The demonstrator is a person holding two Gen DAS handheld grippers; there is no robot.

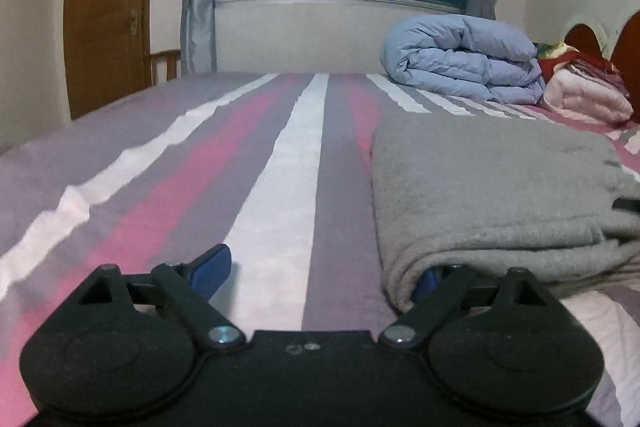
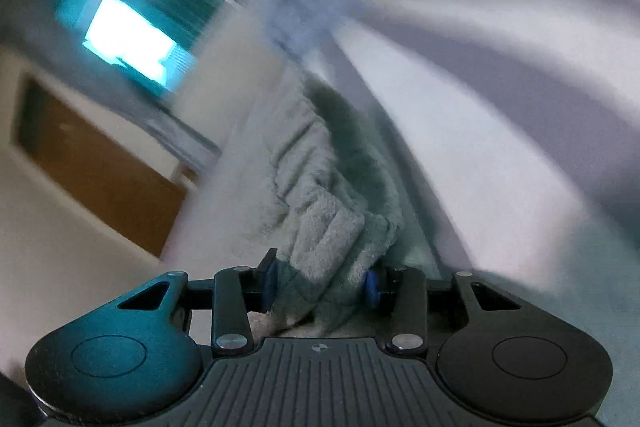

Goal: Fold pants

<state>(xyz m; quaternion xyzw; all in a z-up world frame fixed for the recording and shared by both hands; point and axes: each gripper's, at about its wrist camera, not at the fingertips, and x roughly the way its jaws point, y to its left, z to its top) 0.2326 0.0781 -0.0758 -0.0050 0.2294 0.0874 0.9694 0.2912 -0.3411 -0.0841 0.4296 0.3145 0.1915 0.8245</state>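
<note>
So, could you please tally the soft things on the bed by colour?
Grey: 1, pants
Blue: 1, duvet
Pink: 1, blanket
Red: 1, cloth
Total: 4

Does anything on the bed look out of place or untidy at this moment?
Nothing stands out. The grey pants lie folded on the striped bed sheet; the right gripper grips a bunched part, the left gripper is open beside them.
</note>
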